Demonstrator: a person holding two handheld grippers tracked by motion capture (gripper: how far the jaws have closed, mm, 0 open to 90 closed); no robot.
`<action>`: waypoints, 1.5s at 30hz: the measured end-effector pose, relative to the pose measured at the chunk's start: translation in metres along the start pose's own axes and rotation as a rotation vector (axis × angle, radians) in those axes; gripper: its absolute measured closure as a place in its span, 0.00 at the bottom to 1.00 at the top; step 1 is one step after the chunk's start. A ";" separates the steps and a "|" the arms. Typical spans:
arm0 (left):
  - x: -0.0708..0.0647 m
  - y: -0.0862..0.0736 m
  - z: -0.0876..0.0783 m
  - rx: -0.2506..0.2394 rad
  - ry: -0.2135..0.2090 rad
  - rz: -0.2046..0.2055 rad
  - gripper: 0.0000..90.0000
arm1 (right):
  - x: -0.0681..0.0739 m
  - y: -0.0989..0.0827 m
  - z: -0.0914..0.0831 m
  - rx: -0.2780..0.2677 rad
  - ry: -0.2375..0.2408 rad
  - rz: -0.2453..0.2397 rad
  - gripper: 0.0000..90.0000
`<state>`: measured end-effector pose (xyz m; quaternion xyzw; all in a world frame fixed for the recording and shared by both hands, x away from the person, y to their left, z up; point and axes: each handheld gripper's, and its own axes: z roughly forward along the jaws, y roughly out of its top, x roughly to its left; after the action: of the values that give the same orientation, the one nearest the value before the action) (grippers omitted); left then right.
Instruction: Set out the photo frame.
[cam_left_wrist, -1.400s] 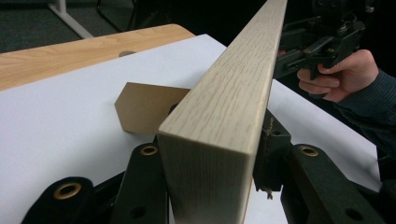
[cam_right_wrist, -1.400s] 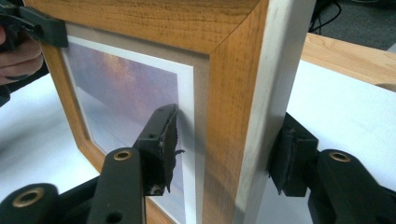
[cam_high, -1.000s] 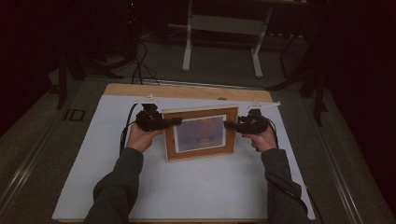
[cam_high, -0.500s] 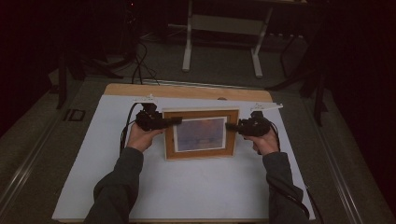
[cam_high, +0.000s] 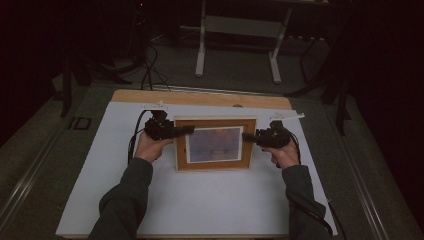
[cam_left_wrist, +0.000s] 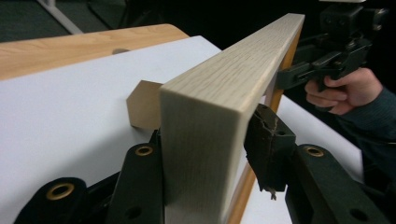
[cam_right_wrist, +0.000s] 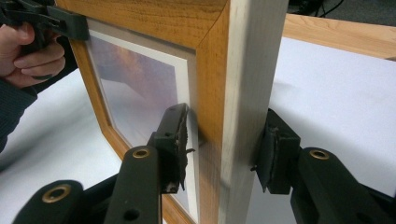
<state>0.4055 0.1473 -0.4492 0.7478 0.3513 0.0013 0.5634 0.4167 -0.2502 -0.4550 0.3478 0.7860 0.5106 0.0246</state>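
**Operator:** Starting nearest me: two dark sleeves come in from the bottom of the high view, and each hand carries a gripper. My left gripper (cam_high: 187, 130) is clamped on the left side of the picture frame (cam_high: 216, 144). In the left gripper view the frame (cam_left_wrist: 219, 107) stands on edge between the jaws, one pad flat against its back and the other against the front moulding.

**Observer:** And the other one?

**Operator:** My right gripper (cam_high: 247, 136) grips the frame's right side. In the right gripper view (cam_right_wrist: 224, 140) the near pad presses the orange-brown front moulding and the far pad presses the pale back edge. Its jaws have just been closing, with the frame between them.

**Observer:** Where is the frame?

**Operator:** Held between the two grippers over the middle of the white sheet (cam_high: 200, 200) that covers the table (cam_high: 200, 97). It is upright or nearly so, with the print facing me. I cannot tell whether its lower edge touches the sheet.

**Observer:** Anything behind it?

**Operator:** A small tan flap (cam_left_wrist: 142, 105), behind the frame's back. Past the sheet a strip of bare wood shows at the table's far edge, and beyond that a pale stand (cam_high: 237, 45) on the dark floor.
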 end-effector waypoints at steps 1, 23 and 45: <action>0.000 0.000 0.000 0.001 -0.004 -0.004 0.69 | 0.000 0.000 0.000 0.001 0.000 0.002 0.65; 0.002 -0.001 0.004 -0.002 -0.005 -0.022 0.65 | 0.004 -0.008 -0.008 0.004 0.009 0.047 0.69; -0.009 0.001 0.001 0.012 0.103 0.051 0.51 | 0.010 -0.006 -0.014 -0.024 -0.060 0.010 0.61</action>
<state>0.3995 0.1413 -0.4450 0.7589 0.3607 0.0523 0.5397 0.4004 -0.2567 -0.4507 0.3665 0.7770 0.5094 0.0499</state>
